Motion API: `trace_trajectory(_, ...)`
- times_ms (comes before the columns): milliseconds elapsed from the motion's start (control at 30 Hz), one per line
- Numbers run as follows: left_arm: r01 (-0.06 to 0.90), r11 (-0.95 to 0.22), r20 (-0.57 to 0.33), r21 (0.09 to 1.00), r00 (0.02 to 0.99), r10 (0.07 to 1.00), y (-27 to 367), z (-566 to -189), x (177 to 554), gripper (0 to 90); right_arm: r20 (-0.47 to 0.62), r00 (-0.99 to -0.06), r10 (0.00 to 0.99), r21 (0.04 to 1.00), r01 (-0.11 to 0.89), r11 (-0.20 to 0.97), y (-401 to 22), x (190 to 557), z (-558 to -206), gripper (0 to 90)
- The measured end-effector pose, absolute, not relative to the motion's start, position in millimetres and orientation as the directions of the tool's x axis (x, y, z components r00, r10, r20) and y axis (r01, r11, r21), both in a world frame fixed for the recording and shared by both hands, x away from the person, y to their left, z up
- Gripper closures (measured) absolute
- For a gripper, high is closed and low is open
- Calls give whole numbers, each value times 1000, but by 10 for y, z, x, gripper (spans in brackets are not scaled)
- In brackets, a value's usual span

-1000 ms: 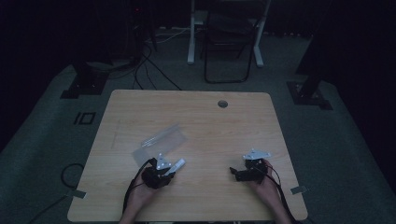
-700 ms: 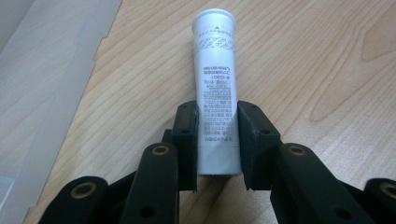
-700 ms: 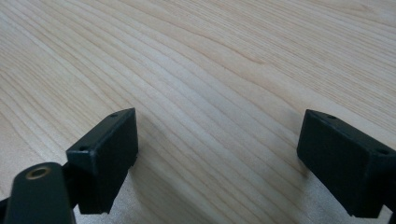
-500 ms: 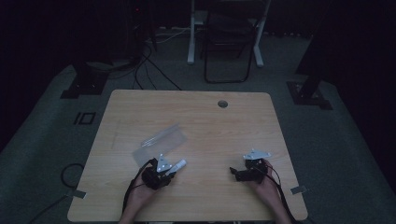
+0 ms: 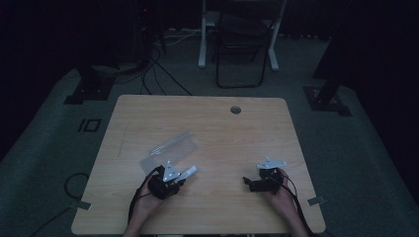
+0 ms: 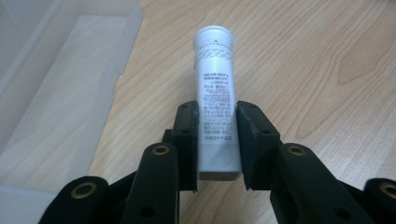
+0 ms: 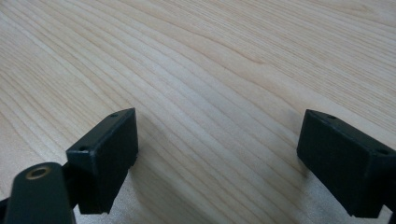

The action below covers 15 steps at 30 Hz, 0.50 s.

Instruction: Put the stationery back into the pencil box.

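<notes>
A white tube (image 6: 215, 95) with small printed text and a round cap at its far end sits between the pads of my left gripper (image 6: 217, 144), which is shut on its lower half. In the high view the same tube (image 5: 188, 173) sticks out to the right of the left gripper (image 5: 174, 180), near the table's front left. My right gripper (image 5: 249, 183) rests near the front right of the table and points left. Its jaws (image 7: 217, 158) stand wide open over bare wood with nothing between them.
A clear plastic bag (image 5: 170, 148) lies flat just beyond the left gripper, and its frosted edge (image 6: 60, 88) shows at the left of the left gripper view. The wooden table (image 5: 222, 128) has a cable hole (image 5: 235, 109) at the back. A chair and stands are on the floor behind.
</notes>
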<state>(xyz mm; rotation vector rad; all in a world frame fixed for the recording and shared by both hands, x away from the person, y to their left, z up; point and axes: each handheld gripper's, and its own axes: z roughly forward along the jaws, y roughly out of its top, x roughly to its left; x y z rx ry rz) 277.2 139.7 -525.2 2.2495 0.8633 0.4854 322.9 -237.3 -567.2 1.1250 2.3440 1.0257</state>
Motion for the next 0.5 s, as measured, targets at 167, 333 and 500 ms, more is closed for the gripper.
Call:
trace_trajectory(167,431,-553,109,713,711,695,1400,-5199,2771,710,2,-626,780,734,530,424,-2373,3228,-5672,125)
trace_trajectory(333,421,-547,109,723,712,693,1405,-5152,2767,710,2,-626,780,734,531,424,-2373,3228,-5672,125)
trace_trajectory(500,414,-548,114,727,714,691,1399,-5124,2764,710,2,-626,780,734,531,424,-2373,3229,-5672,125)
